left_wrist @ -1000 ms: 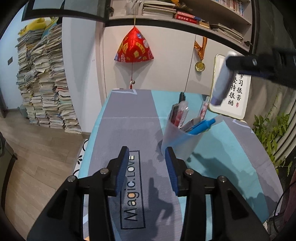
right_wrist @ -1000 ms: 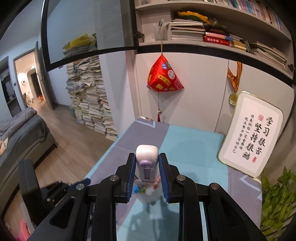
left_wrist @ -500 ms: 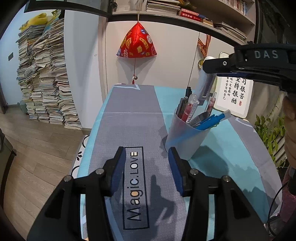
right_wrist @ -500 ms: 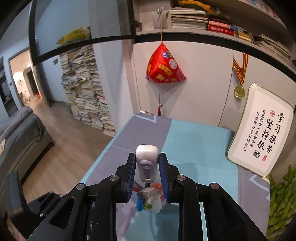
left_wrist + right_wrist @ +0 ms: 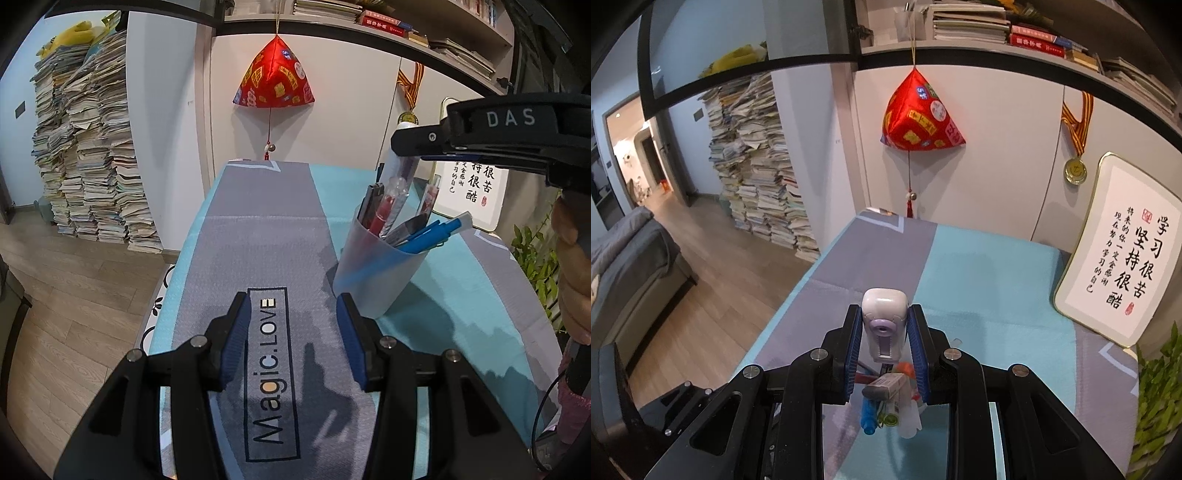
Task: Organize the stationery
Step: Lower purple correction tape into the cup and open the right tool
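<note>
A translucent pen cup stands on the grey and teal tablecloth, holding several pens, red and blue among them. My left gripper hovers low over the cloth just left of the cup, open with nothing between its blue pads. My right gripper is shut on a white and purple correction tape, held upright. It hangs directly above the cup, whose pens show below the jaws. In the left wrist view the tape's lower end points down at the cup's mouth.
A framed calligraphy board leans on the wall at the back right, a green plant beside it. A person's hand is at the right edge. Stacked papers stand on the floor beyond the table's left edge.
My right gripper has come down and in over the cup with the tape. The left jaws have widened a little; the left hand has barely moved.
</note>
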Tool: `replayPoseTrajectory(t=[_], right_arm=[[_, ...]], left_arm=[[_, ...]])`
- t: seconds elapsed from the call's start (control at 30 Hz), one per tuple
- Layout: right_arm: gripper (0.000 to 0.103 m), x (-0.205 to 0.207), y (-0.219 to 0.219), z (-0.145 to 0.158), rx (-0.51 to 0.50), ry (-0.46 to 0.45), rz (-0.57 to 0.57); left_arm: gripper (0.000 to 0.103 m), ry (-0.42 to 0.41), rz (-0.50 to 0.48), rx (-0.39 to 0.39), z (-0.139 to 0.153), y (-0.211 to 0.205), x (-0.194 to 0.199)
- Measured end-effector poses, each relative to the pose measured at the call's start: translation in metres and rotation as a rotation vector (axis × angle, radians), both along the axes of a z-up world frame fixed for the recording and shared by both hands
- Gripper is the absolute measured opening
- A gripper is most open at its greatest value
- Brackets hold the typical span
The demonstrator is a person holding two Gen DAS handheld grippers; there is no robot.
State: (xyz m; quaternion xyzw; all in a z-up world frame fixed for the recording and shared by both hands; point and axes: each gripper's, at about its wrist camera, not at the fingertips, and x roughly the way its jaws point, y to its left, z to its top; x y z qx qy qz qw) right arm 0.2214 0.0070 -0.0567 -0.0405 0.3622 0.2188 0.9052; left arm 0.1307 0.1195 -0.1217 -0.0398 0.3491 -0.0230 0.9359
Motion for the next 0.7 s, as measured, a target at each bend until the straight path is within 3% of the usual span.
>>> replayPoseTrajectory(t=[0.47,0.7], right_arm=[[0.027,0.005,0.002,-0.013,-0.030,0.012,-0.010],[0.027,0.004,-0.008,-0.008,0.048,0.068,0.002]], left_arm=[[0.046,0.011,0.013,-0.003,-0.004,0.004,0.001],[0.047,0.012,0.010,-0.002,-0.004,0.001,0.002]])
